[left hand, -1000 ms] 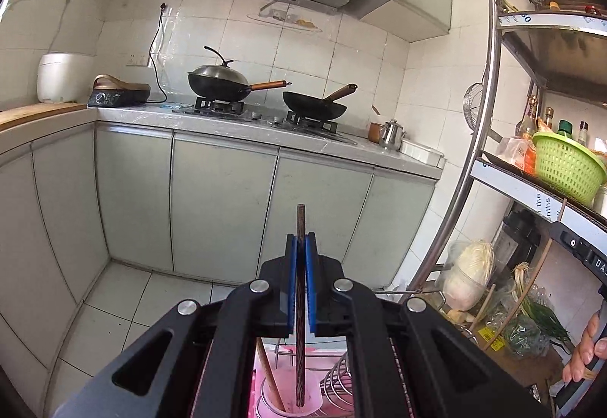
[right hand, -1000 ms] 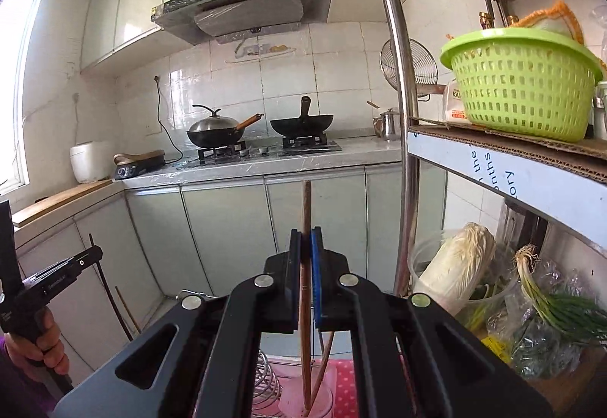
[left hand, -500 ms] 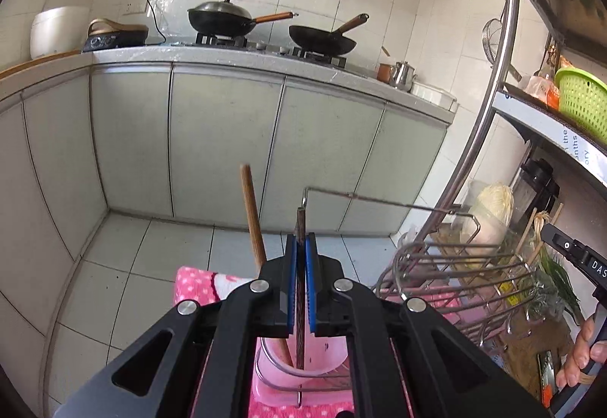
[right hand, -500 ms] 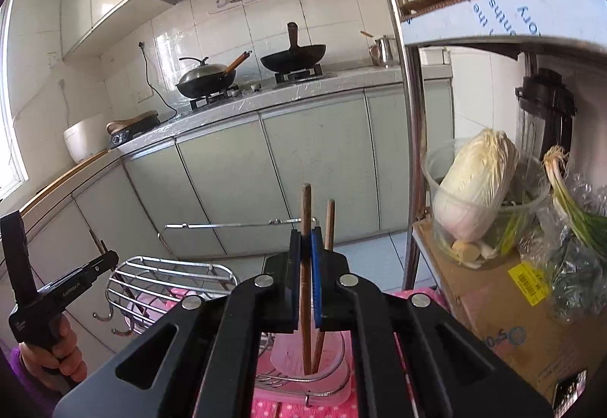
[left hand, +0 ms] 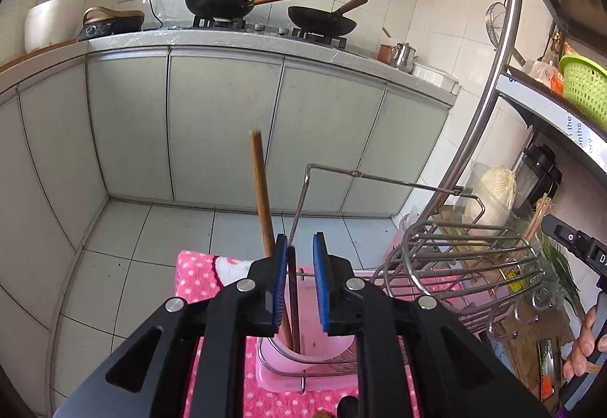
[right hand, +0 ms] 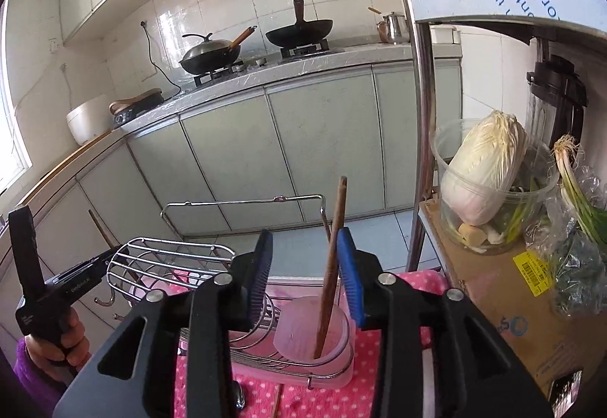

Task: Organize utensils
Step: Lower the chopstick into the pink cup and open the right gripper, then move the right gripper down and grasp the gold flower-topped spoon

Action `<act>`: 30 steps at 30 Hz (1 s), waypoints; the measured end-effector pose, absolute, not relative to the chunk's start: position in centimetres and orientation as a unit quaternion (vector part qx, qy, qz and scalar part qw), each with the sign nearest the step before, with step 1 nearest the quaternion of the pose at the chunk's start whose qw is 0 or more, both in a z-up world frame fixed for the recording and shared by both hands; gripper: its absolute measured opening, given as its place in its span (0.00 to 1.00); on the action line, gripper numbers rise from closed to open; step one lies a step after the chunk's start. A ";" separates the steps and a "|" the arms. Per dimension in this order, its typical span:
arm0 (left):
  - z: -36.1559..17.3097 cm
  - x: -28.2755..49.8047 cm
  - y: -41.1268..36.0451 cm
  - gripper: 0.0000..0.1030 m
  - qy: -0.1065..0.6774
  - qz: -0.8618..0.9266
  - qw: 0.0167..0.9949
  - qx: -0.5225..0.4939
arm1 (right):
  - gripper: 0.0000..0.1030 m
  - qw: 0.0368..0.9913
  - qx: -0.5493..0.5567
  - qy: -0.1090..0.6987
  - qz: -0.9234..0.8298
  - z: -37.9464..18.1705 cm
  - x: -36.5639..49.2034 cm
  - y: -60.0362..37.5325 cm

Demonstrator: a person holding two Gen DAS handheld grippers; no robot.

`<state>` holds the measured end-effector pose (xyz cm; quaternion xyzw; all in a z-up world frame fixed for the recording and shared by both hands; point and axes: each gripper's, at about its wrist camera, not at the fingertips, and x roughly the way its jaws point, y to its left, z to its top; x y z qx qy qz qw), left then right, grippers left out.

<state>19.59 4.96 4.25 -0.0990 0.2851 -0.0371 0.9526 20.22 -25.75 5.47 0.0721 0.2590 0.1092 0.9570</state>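
Both views ride low on their tools, looking forward and slightly down along the blue pads, very close to the pink cup [left hand: 303, 346] at 6 o'clock. The left wrist view faces the cabinet fronts squarely, stove worktop [left hand: 242, 38] at 12 o'clock, metal shelf rack [left hand: 489, 103] at 2 o'clock. The right wrist view looks from farther right, the worktop [right hand: 265, 72] at 11 o'clock. They share the cup [right hand: 311, 330], wire rack [left hand: 466, 262] [right hand: 170, 262], woks and cabbage.
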 end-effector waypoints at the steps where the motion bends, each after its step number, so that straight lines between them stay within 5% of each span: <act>1: 4.8 19.3 5.0 0.18 0.278 -0.037 0.955 -0.095 | 0.38 0.959 0.069 0.254 0.108 5.8 19.9 -25.8; 13: 9.3 12.8 5.7 0.29 0.230 -0.059 0.966 -0.099 | 0.38 0.968 0.052 0.224 0.099 7.1 12.9 -26.5; 30: -1.8 7.8 3.7 0.29 0.372 -0.093 0.917 -0.112 | 0.38 0.914 0.108 0.363 0.147 -4.6 8.7 -24.3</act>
